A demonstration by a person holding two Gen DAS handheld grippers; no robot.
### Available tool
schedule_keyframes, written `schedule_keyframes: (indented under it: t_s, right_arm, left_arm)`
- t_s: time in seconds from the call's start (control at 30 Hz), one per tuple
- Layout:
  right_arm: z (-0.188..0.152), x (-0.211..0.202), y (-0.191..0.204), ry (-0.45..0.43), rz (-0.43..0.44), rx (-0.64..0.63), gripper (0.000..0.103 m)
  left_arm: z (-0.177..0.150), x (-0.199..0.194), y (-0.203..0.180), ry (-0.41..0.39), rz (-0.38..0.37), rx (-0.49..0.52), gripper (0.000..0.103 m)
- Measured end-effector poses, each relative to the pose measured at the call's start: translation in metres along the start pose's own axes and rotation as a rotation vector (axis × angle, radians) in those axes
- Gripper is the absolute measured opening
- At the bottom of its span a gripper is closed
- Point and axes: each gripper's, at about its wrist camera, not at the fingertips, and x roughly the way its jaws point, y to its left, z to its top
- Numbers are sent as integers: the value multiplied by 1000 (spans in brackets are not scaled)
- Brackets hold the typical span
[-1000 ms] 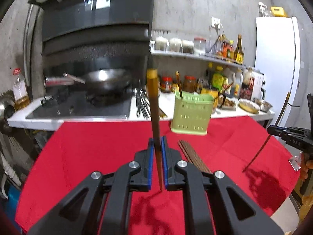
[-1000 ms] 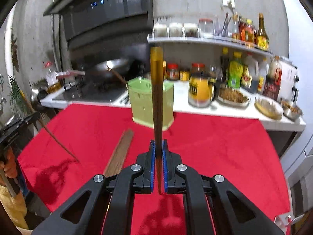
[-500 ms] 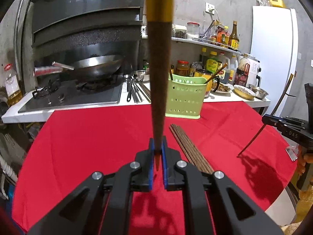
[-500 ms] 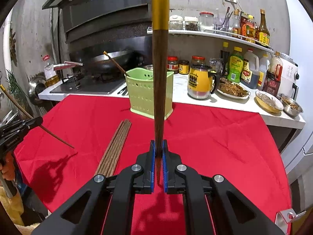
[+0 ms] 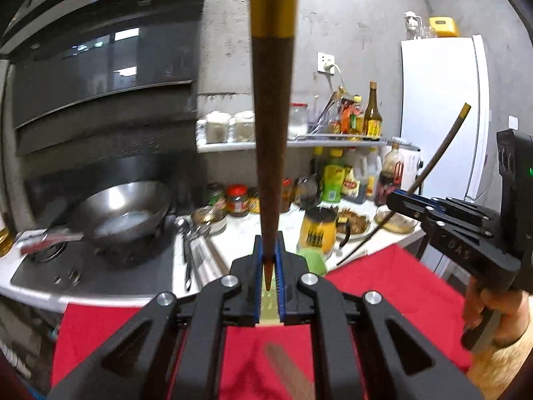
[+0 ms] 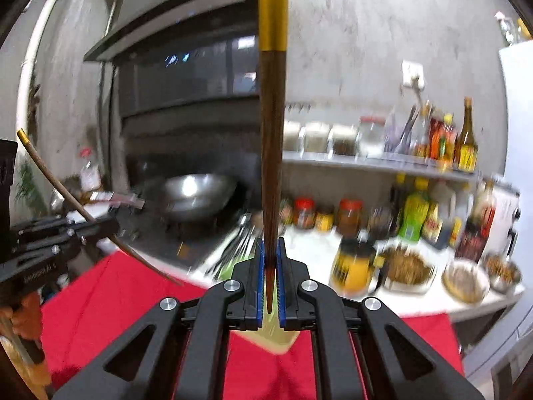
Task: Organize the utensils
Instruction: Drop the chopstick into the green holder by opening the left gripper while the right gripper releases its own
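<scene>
Because each chopstick is pinched only near its thin tip, the left gripper (image 5: 268,266) clenching 1 chopstick (image 5: 271,153) and the right gripper (image 6: 271,266) another (image 6: 272,140), either could pivot and miss the green holder (image 6: 276,336) just below the jaws.

We saw a dark wooden chopstick (image 6: 272,153) with a glossy gold metal cap, a matt red cloth (image 6: 110,296), a shiny steel wok (image 5: 126,210) and rough grey concrete wall (image 5: 349,33).

The green holder (image 5: 311,260) is mostly hidden behind the left tongs (image 5: 268,263), and the left chopstick (image 5: 271,116) is cut off by the top edge.
</scene>
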Motion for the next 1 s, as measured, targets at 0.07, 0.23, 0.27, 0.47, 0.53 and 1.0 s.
schedule_keyframes:
  t_s: [0.07, 0.23, 0.27, 0.47, 0.53, 1.0]
  right_arm:
    - [6, 19, -10, 7, -11, 19, 7]
    - [-14, 66, -30, 96, -6, 55, 7]
    - [-21, 75, -32, 120, 2, 58, 7]
    - [-47, 110, -36, 216, 16, 47, 7]
    - [-51, 119, -37, 241, 24, 50, 7]
    - [-10, 24, -44, 88, -39, 42, 46]
  left_arm:
    - [10, 26, -3, 23, -11, 9, 6]
    - [-3, 103, -6, 147, -13, 30, 6]
    - [-7, 114, -6, 162, -8, 33, 6]
    - [-31, 157, -2, 234, -11, 31, 6]
    - [-35, 165, 1, 247, -8, 24, 6]
    - [4, 68, 25, 68, 71, -55, 40]
